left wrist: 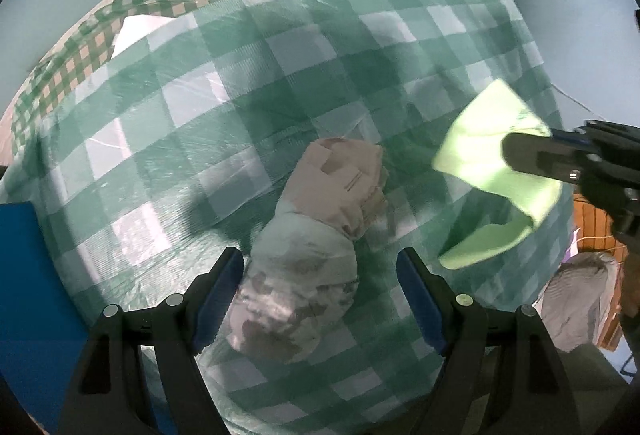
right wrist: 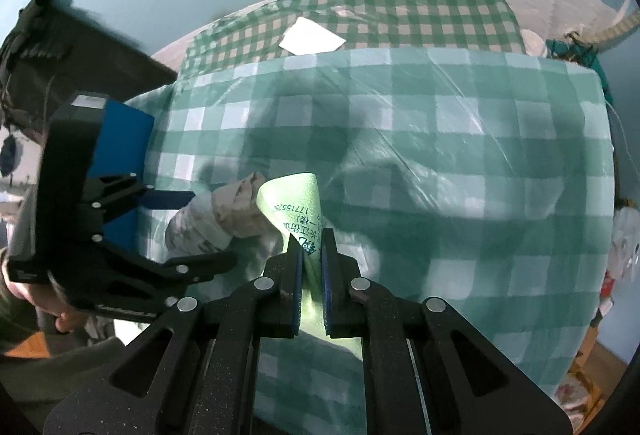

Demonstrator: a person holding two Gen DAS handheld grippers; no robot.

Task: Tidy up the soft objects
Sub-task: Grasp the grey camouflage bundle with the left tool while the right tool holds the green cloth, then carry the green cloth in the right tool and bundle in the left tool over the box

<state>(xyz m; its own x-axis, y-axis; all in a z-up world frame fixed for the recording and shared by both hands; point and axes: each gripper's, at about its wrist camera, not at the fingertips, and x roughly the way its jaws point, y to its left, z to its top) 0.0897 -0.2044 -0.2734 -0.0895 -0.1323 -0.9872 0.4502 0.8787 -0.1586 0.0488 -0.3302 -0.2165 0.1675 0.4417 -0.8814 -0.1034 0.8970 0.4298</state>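
Note:
A rolled bundle of beige camouflage cloth [left wrist: 308, 255] lies on the table's green-and-white checked cover [left wrist: 200, 115]. My left gripper [left wrist: 320, 295] points straight down over it, open, with the bundle between its blue pads [left wrist: 218, 299] and a gap on the right side. My right gripper [right wrist: 312, 239] is shut on a light green cloth [right wrist: 294, 203] with printed writing, held above the table just right of the bundle [right wrist: 216, 219]. In the left wrist view the green cloth [left wrist: 492, 171] hangs from the right gripper [left wrist: 516, 155] at the right. The left gripper [right wrist: 214, 229] straddles the bundle.
A white card [right wrist: 312, 39] lies on a smaller green-and-beige checked cloth [right wrist: 400, 15] at the table's far side. A grey bag [left wrist: 576, 303] and wooden furniture [left wrist: 592, 227] lie beyond the right edge. Something flat and blue [left wrist: 24, 275] shows at the left.

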